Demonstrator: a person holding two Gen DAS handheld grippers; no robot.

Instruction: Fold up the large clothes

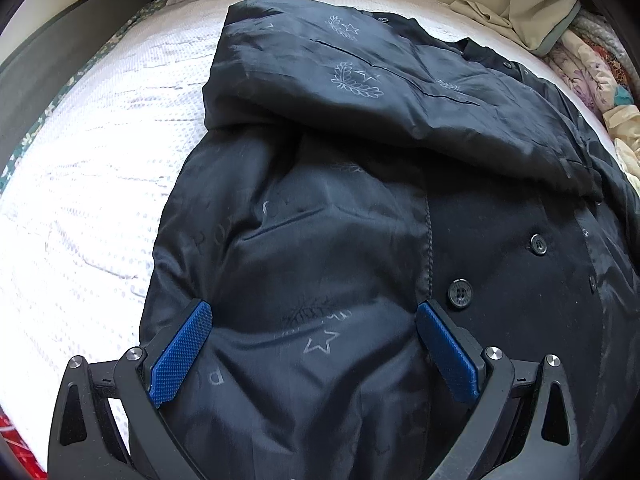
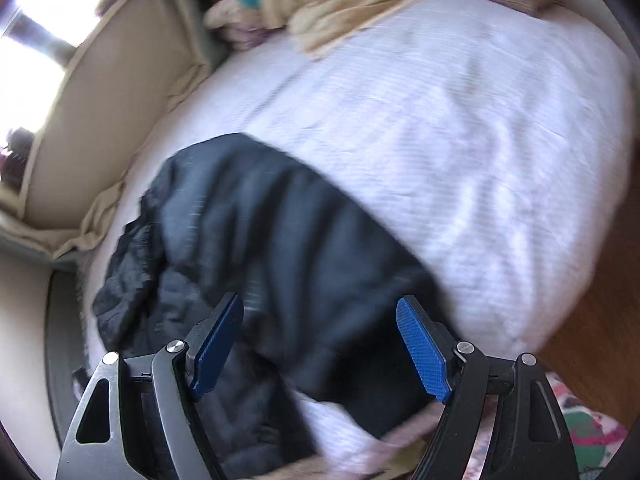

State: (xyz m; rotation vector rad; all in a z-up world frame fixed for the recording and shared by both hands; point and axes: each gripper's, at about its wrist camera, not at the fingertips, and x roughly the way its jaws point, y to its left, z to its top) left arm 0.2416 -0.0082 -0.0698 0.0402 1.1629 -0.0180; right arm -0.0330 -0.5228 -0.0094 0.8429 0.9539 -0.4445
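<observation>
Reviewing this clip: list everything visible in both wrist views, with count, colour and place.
Coat: one, black, patterned lining showing, partly folded on the bed.
Coat buttons: several, black, along the coat's front.
Bedcover: one, white, under the coat.
Heaped fabrics: several, beige and patterned, at the bed's far edge.
Beige cloth: one, beyond the coat.
Left hand-held gripper: one, black with blue pads, open over the lining.
Right hand-held gripper: one, black with blue pads, open above the coat.

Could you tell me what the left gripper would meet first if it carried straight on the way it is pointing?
Most likely the coat: the open left gripper straddles its shiny printed lining, which fills the gap between the fingers. How close the fabric is cannot be judged from this view.
</observation>
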